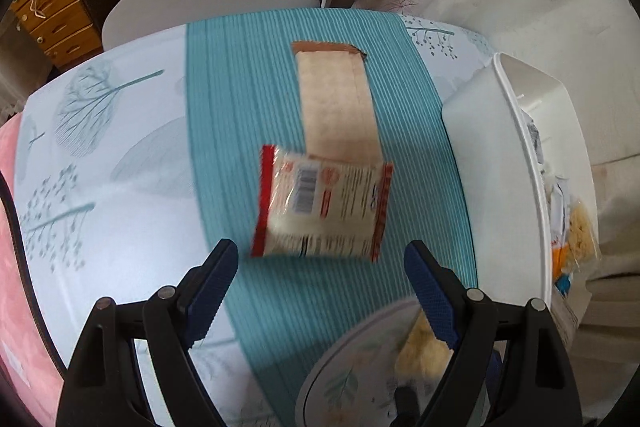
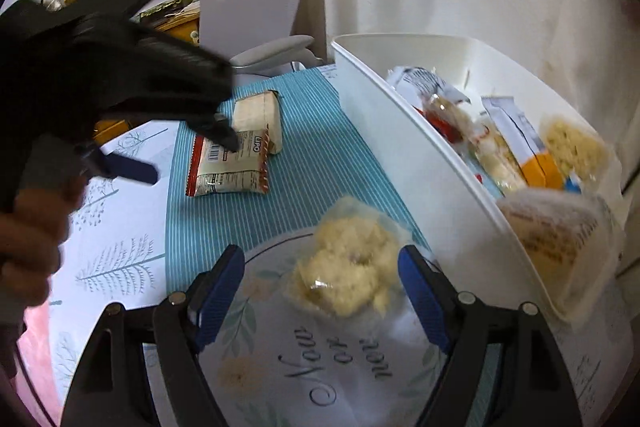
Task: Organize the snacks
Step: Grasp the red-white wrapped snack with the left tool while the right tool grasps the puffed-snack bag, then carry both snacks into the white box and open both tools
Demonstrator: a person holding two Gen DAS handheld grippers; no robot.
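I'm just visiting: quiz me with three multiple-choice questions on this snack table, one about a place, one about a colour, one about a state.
1. The clear-wrapped pale pastry near the right gripper lies:
A in the bin
B on the plate
C on the chair

2. The striped mat is:
A teal
B orange
C black

3. The left gripper is:
A shut on the red-edged packet
B shut and empty
C open

Answers:
1 B, the pastry rests on the plate.
2 A, teal stripes show.
3 C, its jaws stand apart, short of the red-edged packet.
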